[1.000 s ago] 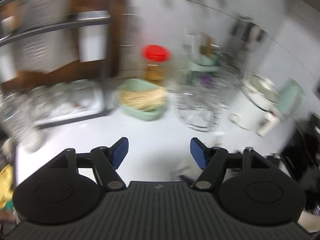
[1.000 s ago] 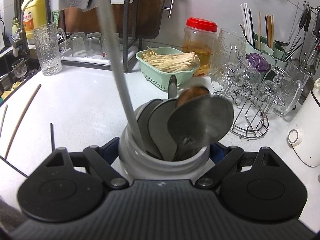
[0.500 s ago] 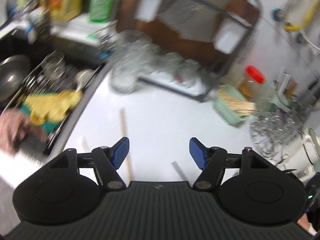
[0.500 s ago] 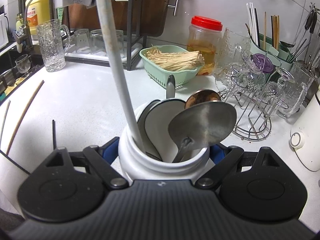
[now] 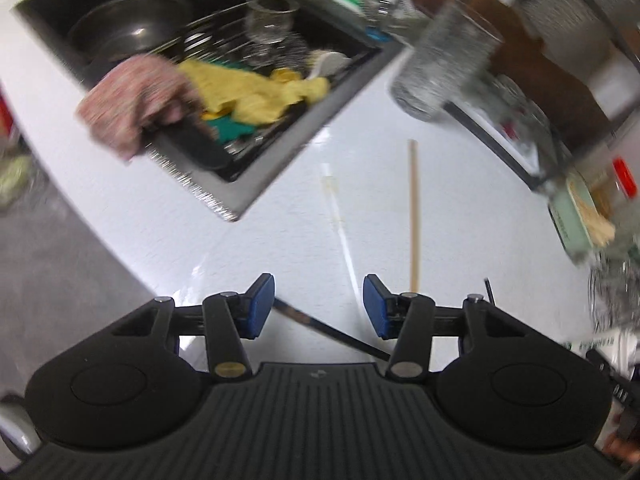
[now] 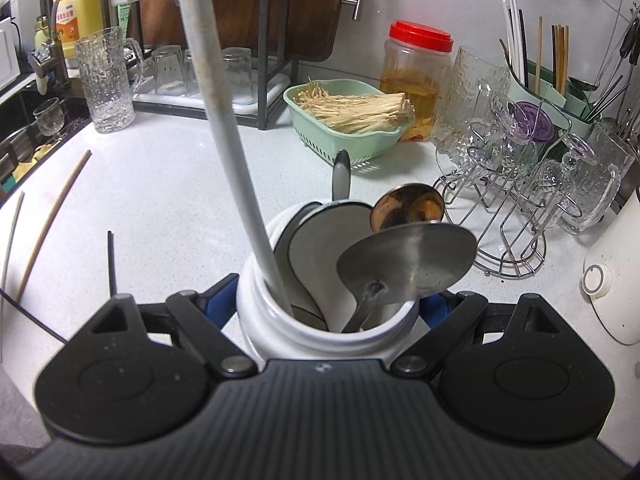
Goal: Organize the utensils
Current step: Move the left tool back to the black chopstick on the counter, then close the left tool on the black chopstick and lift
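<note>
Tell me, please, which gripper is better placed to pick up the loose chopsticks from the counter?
Left. The left gripper hangs over the dark chopstick, jaws closing, nothing gripped yet. The right gripper is clamped on the white utensil holder.

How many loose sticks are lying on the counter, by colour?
Wooden stick: 1
White stick: 1
Black sticks: 2
Total: 4
</note>
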A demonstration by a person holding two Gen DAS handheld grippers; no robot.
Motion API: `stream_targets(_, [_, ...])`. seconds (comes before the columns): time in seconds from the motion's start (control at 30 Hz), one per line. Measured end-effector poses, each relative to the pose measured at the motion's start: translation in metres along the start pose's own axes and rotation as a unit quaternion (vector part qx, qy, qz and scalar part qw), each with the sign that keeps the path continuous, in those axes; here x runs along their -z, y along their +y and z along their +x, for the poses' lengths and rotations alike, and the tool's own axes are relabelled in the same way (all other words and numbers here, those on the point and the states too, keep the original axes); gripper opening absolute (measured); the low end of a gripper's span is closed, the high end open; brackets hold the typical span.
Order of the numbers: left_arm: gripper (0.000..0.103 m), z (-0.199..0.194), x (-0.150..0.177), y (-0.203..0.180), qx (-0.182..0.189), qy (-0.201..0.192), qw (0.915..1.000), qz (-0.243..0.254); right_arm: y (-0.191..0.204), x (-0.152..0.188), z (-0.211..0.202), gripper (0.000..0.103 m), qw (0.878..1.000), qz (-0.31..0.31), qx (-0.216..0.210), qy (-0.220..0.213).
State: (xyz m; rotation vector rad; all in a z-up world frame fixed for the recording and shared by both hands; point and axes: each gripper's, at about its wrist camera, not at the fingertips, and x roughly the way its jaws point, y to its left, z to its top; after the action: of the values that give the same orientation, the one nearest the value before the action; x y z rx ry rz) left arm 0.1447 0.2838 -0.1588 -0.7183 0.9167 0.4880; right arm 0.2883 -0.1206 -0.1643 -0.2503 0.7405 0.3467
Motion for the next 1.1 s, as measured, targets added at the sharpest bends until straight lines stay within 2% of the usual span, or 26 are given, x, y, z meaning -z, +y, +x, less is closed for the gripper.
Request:
stream_targets(0.07, [0.055,0.000,-0.004,0.014,0.010,0.001,0.9995,-0.031,0.000,0.000,0.000,0.092,1.000,0.000,0.000,0.002])
stream_targets(0.13, [0.055,-0.002,-0.008,0.019,0.007,-0.005,0.9998,-0.016,0.000,0.000,0.000,0.092,1.000,0.000,0.001,0.004])
stream_targets(0.27, [0.055,0.007,-0.018,0.017,0.020,0.017,0.9974,0.068,0.000,-0.001,0.001,0.092,1.000,-0.002,0.000,0.007])
stream_targets(0.33, [0.055,0.010,-0.020,0.010,0.026,0.030,0.9903,0.133,0.000,-0.001,0.001,0.092,1.000,-0.003,-0.001,0.008])
stream_targets(0.37, [0.055,0.011,-0.020,0.005,0.029,0.037,0.9840,0.172,0.000,-0.001,0.000,0.092,1.000,-0.004,-0.001,0.009])
stream_targets(0.43, [0.055,0.013,-0.019,-0.007,0.035,0.053,0.9678,0.244,0.001,-0.001,0.000,0.092,1.000,-0.005,-0.002,0.010])
stream_targets(0.5, [0.055,0.015,-0.016,-0.018,0.046,0.073,0.9466,0.311,0.001,-0.001,-0.001,0.092,1.000,-0.006,-0.003,0.013])
stream_targets(0.67, [0.055,0.022,-0.003,-0.047,0.050,0.112,0.8746,0.469,0.001,-0.001,-0.001,0.092,1.000,-0.008,-0.004,0.016])
stream_targets(0.77, [0.049,0.032,0.000,-0.056,0.050,0.136,0.8429,0.518,0.001,0.001,-0.003,0.092,1.000,-0.005,-0.001,0.016])
stream_targets(0.87, [0.044,0.043,0.000,-0.059,0.049,0.156,0.8152,0.556,0.002,0.002,-0.004,0.092,1.000,-0.002,0.002,0.016])
stream_targets(1.0, [0.039,0.054,-0.004,-0.063,0.048,0.181,0.7847,0.591,0.002,0.003,-0.005,0.092,1.000,0.001,0.006,0.018])
stream_targets(1.1, [0.038,0.057,-0.002,-0.067,0.042,0.193,0.7509,0.630,0.003,0.004,-0.006,0.092,1.000,0.003,0.009,0.019])
